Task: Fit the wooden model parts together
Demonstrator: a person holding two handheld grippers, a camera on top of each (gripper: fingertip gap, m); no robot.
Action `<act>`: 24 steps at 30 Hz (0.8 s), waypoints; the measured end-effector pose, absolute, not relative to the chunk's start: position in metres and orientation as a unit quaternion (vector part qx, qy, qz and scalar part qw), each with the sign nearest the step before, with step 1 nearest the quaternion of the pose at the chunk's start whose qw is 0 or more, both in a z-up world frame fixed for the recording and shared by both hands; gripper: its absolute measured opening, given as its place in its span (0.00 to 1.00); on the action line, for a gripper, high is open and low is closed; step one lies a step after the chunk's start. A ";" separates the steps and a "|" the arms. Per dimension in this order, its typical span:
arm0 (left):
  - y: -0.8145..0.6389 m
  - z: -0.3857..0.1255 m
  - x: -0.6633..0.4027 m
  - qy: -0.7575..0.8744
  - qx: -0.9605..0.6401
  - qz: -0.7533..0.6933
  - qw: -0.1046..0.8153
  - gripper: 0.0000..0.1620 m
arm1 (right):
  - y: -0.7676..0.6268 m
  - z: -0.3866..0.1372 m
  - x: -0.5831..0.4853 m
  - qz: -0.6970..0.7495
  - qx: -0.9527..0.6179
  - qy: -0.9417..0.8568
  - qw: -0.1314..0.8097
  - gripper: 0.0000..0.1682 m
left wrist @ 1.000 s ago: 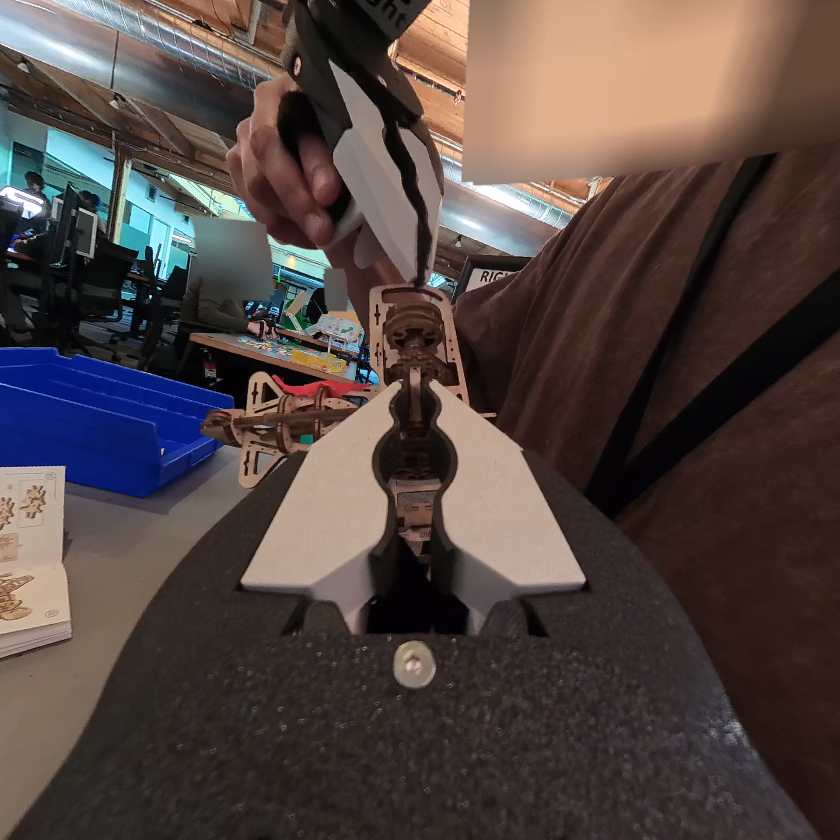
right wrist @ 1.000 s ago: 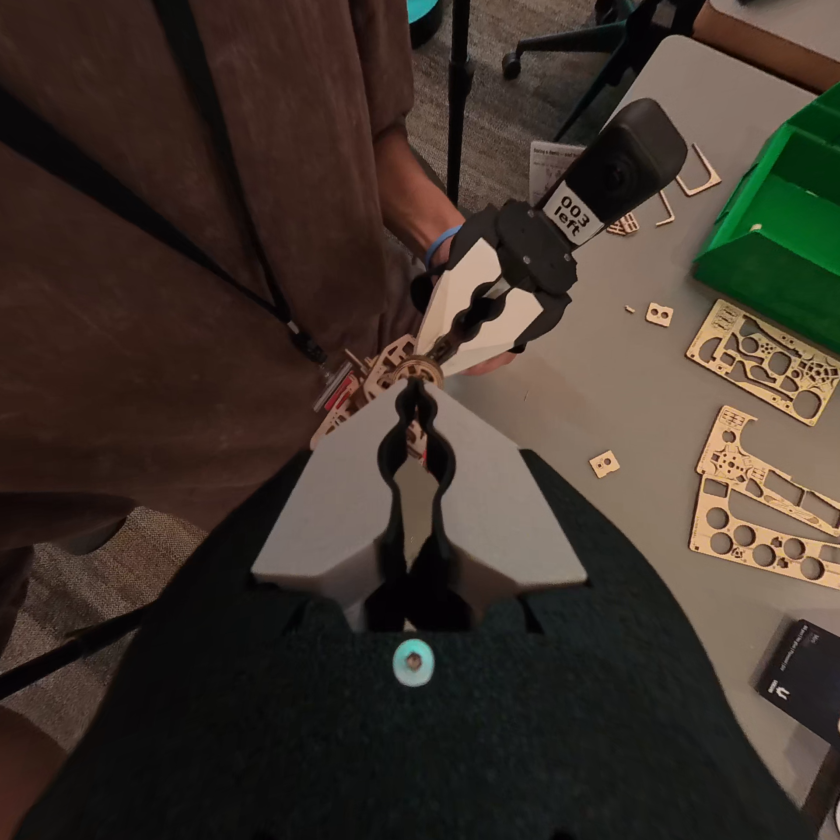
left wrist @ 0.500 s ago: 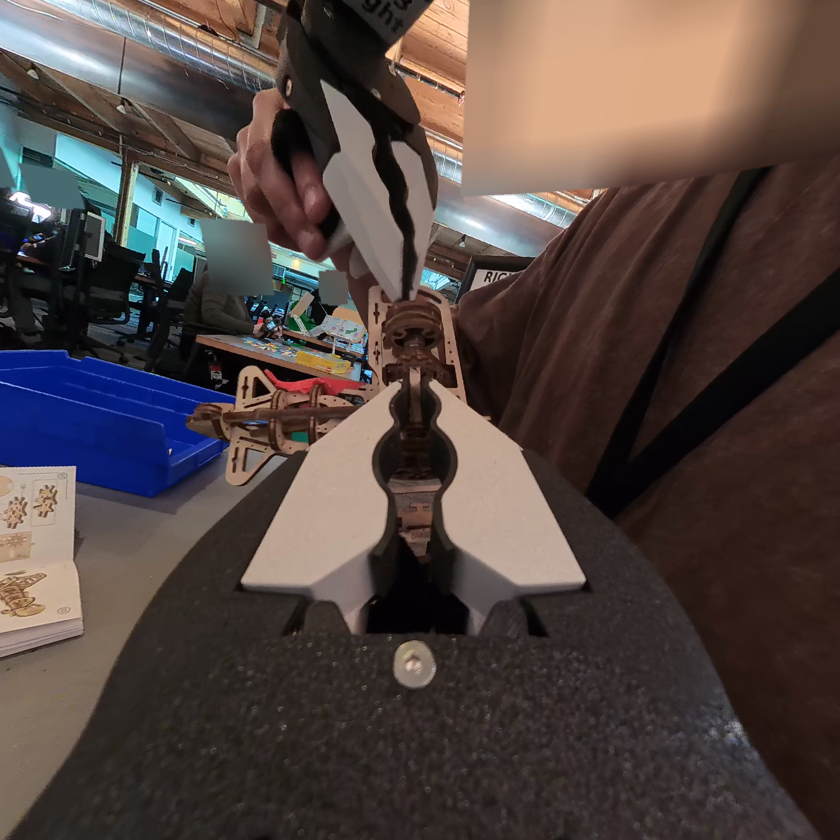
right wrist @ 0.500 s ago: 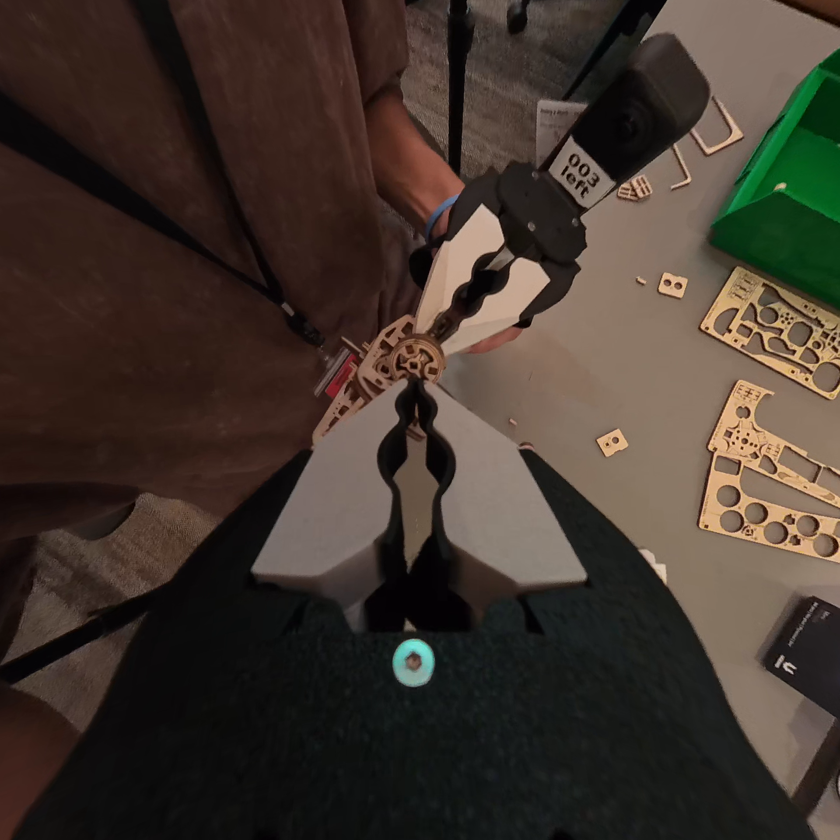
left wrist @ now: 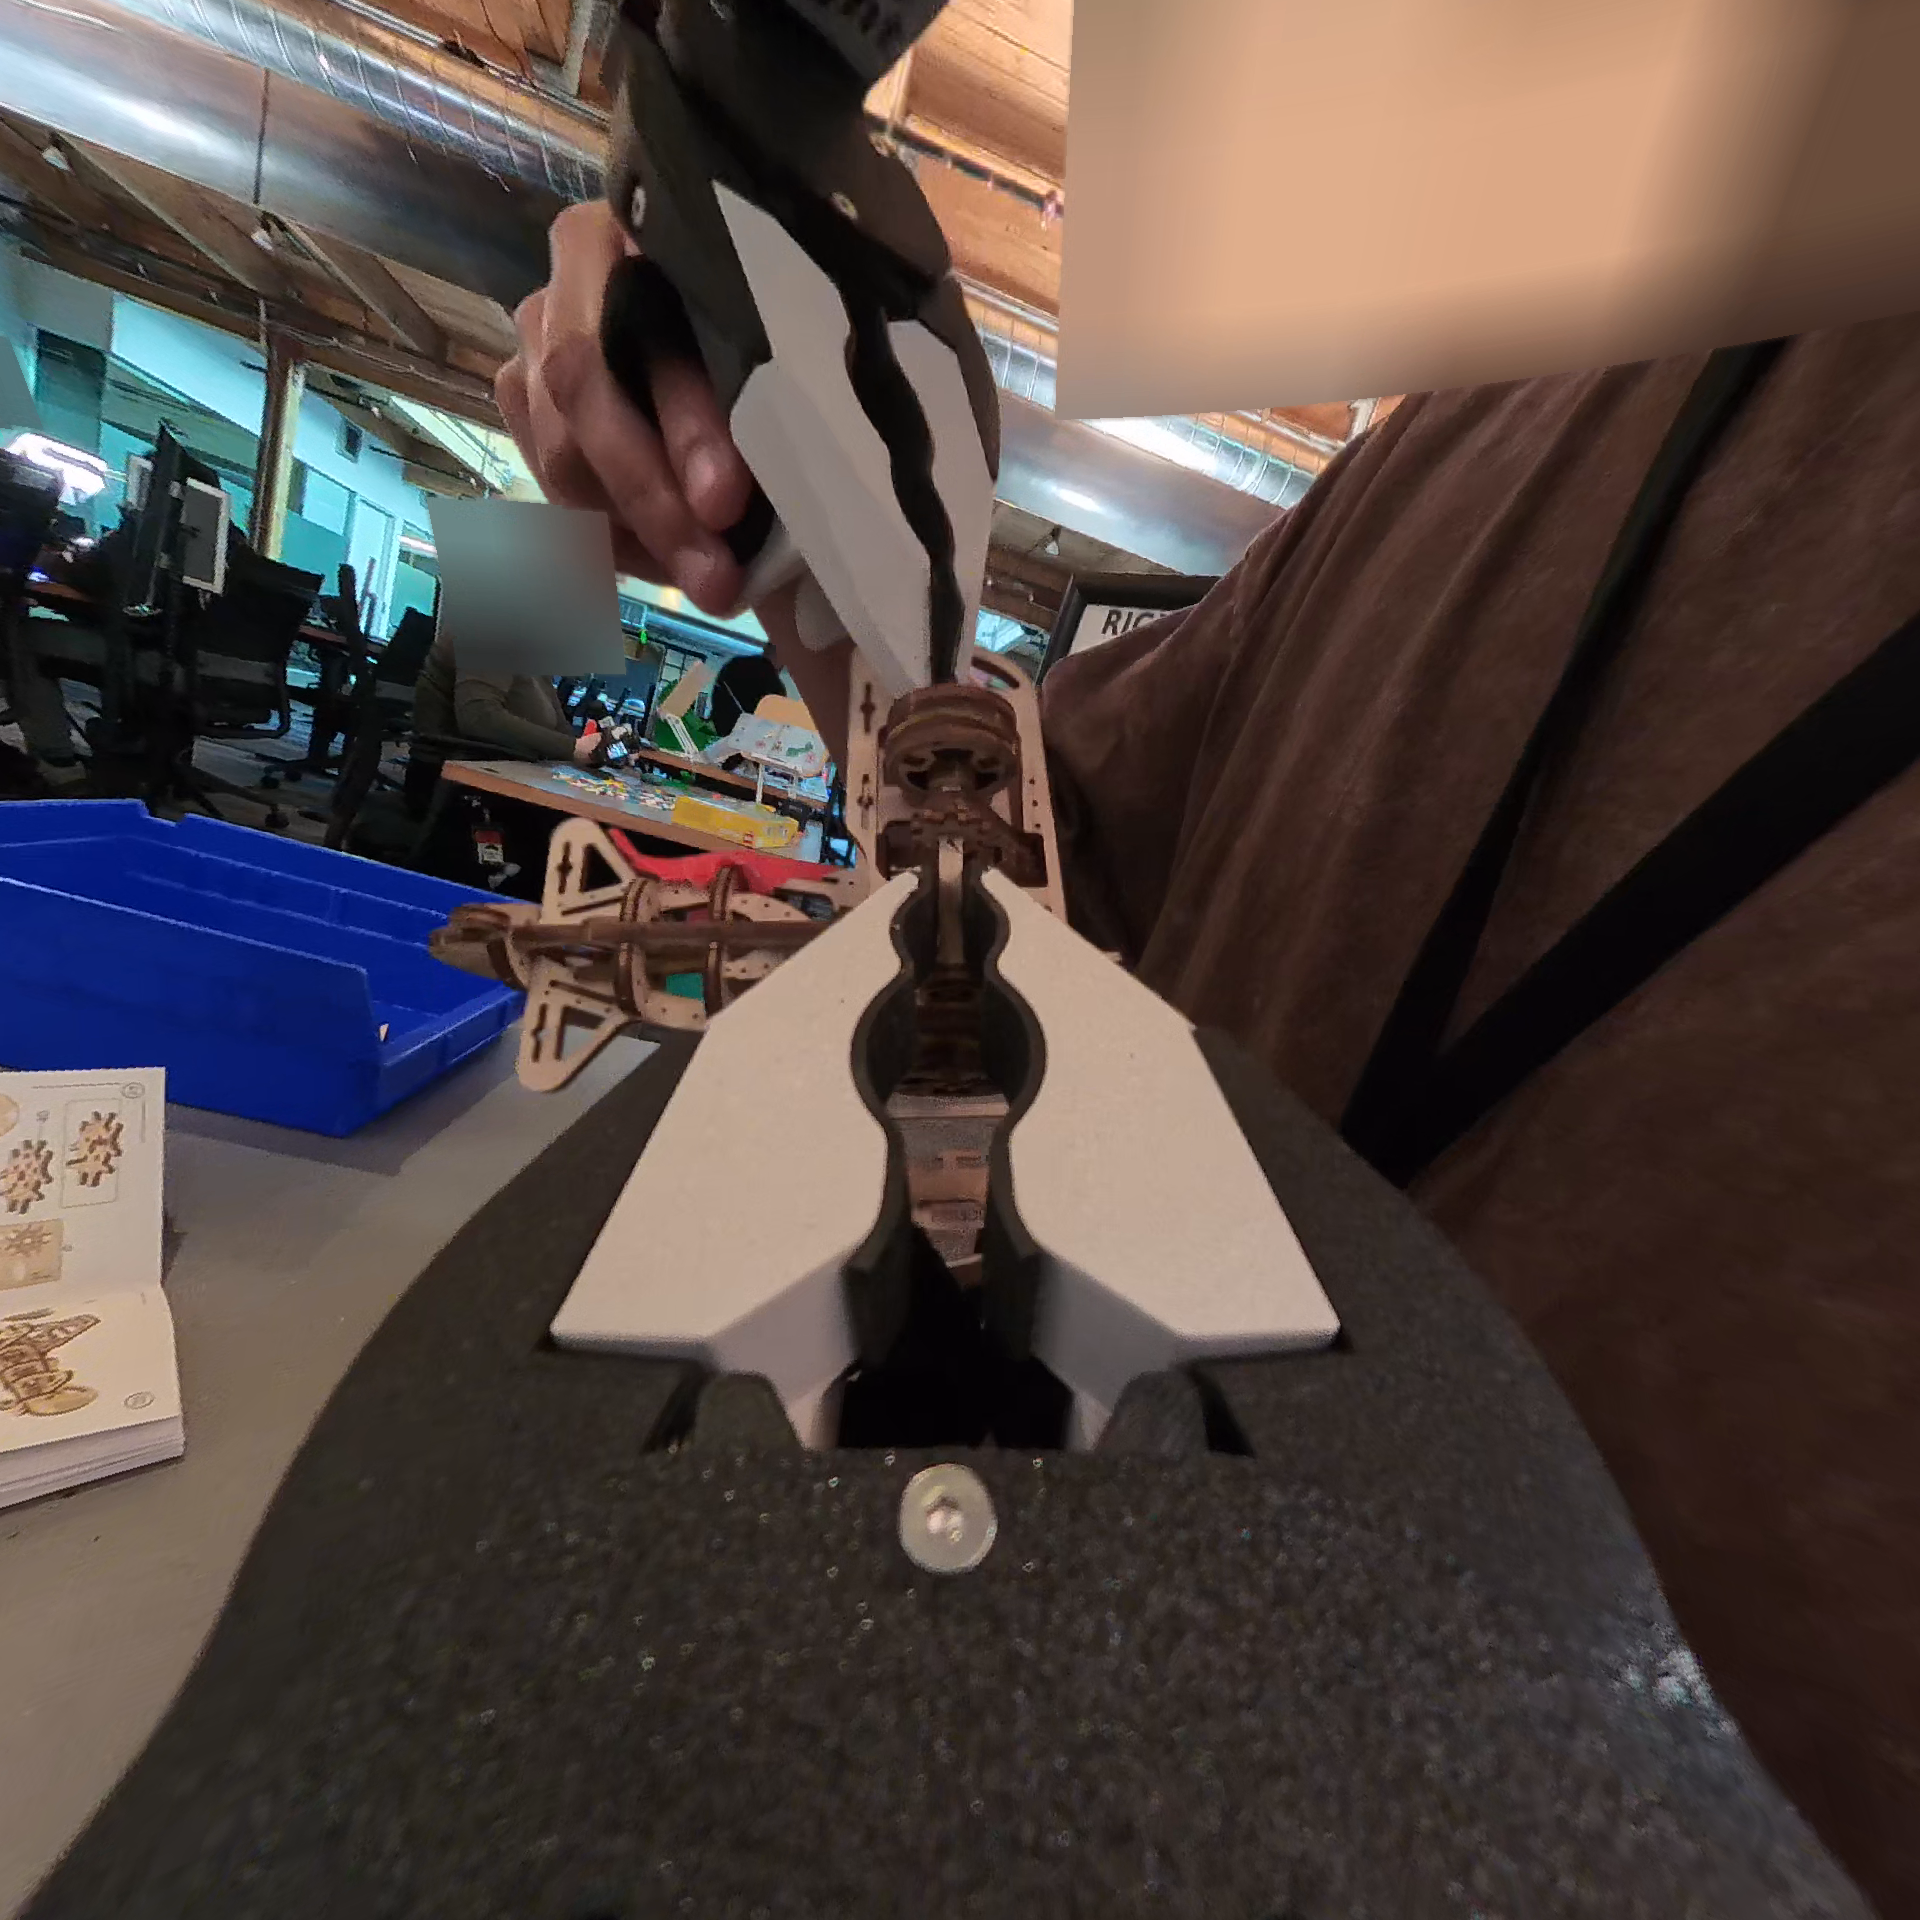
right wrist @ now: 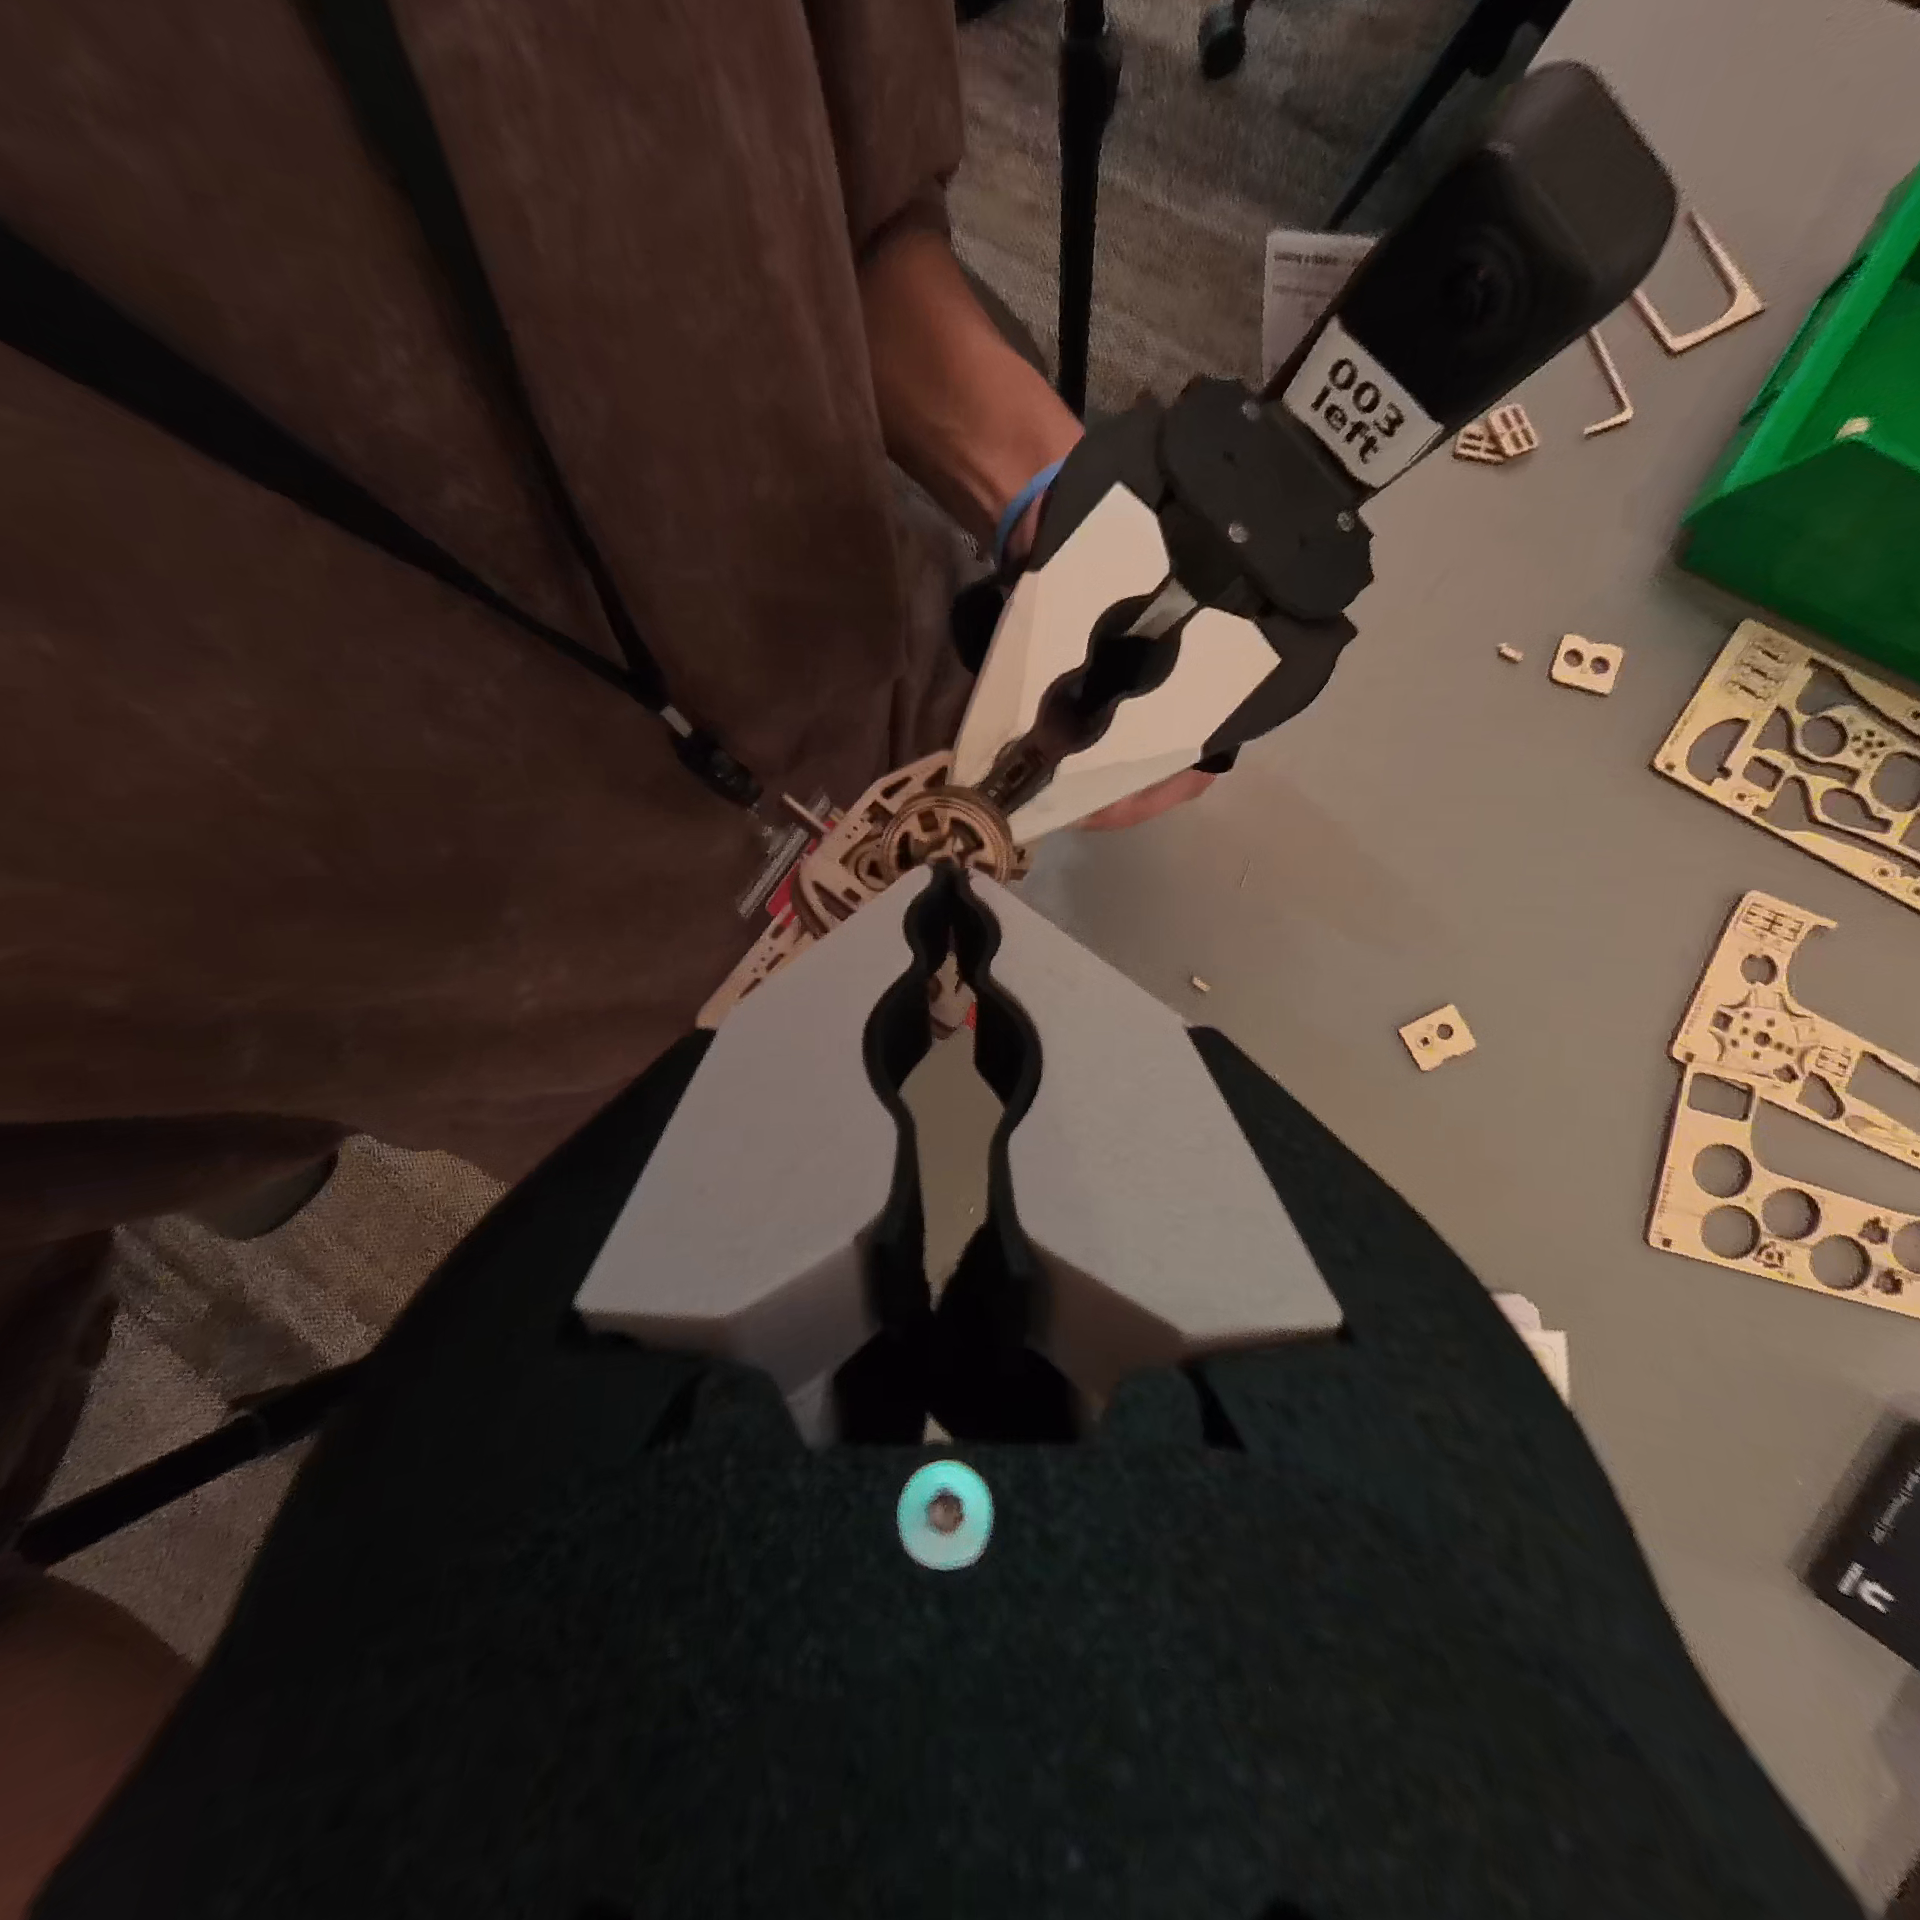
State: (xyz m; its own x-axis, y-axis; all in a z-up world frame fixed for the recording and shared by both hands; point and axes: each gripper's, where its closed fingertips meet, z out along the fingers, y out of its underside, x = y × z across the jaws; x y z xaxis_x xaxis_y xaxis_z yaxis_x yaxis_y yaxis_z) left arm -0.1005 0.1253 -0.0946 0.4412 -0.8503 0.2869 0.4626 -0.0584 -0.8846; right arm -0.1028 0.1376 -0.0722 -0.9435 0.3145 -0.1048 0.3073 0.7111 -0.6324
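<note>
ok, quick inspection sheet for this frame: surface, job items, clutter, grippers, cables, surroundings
Surface: grey table, mostly bare near the person.
Job's things: wooden model held in the air over the table edge, close to the person's brown shirt; round wheel part on its top end.
Clutter: punched-out wooden sheets, small loose wood squares, instruction booklet, blue bin, green bin, black box.
Grippers: left gripper shut on the model; right gripper closed, tips at the wheel part.
Cables: nothing seen; only a black lanyard.
Surroundings: open workshop, desks, office chairs, exposed ducting.
</note>
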 end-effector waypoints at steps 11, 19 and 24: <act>0.129 -0.097 -0.103 0.175 -0.540 -0.485 0.665 0.00 | 0.144 -0.065 -0.103 0.348 -0.176 -0.921 0.025 0.00; 0.129 -0.094 -0.099 0.177 -0.539 -0.484 0.667 0.00 | 0.138 -0.070 -0.103 0.359 -0.178 -0.916 0.015 0.00; 0.129 -0.095 -0.101 0.175 -0.539 -0.485 0.666 0.00 | 0.144 -0.059 -0.104 0.363 -0.181 -0.914 0.029 0.00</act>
State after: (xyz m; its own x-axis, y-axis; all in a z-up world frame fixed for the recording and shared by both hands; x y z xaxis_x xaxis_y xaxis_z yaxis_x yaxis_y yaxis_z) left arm -0.1012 0.1293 -0.0953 0.4686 -0.8347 0.2892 0.4579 -0.0504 -0.8876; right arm -0.1039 0.1438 -0.0594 -0.9330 0.3510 -0.0792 0.3096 0.6707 -0.6740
